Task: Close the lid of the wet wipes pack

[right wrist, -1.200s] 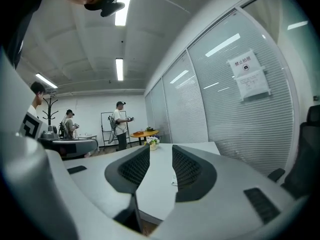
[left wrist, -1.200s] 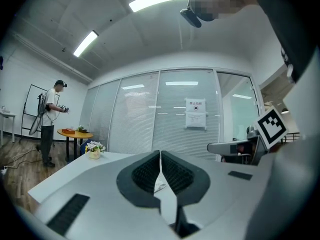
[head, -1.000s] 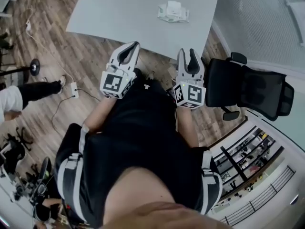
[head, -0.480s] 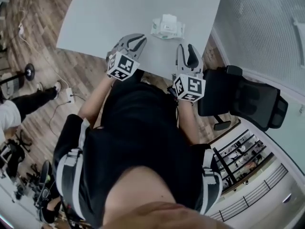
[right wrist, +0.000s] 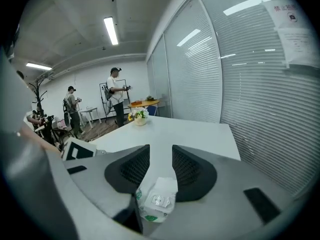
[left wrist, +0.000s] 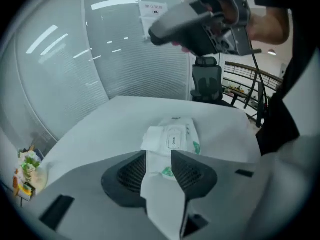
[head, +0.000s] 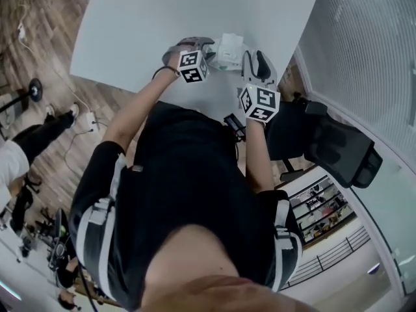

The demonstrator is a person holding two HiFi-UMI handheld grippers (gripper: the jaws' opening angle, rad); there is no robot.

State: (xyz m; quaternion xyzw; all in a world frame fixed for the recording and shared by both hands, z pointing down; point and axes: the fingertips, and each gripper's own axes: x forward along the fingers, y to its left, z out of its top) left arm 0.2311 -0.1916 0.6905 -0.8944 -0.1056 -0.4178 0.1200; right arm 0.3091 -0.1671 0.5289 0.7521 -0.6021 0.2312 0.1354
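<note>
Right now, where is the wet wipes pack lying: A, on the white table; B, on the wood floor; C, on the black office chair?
A: the wet wipes pack lies on the white table, as all three views show.

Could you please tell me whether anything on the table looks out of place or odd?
Only the wet wipes pack on the table: a white flap lies folded out beside its label, apparently the lid left open. Nothing looks spilled or damaged.
</note>
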